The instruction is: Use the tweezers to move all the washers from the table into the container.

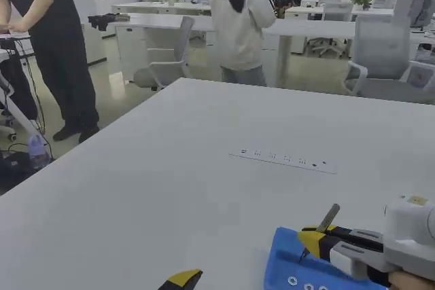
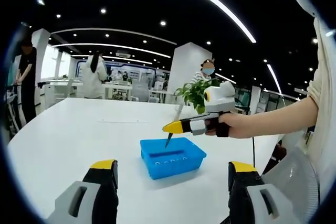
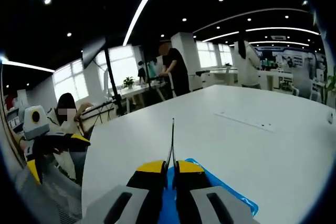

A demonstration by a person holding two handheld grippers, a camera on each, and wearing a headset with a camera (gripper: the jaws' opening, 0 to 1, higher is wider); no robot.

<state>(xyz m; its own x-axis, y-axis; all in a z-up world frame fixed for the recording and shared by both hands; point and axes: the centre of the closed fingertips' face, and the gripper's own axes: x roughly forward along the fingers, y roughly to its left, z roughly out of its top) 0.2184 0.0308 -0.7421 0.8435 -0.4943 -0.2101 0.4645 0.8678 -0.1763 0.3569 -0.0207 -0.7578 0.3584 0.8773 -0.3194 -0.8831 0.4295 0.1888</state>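
Observation:
A blue container sits on the white table near its front right, with small washers on its floor. My right gripper hovers over it, shut on thin metal tweezers. From the left gripper view, the tweezers point down into the container, held by the right gripper in a hand. My left gripper stands open, short of the container, with nothing between its jaws. The right gripper view shows its jaws closed on the tweezers above the container.
A socket strip is set flush into the table's middle. Beyond the far edge stand a person in a white hoodie, a person in black and office chairs.

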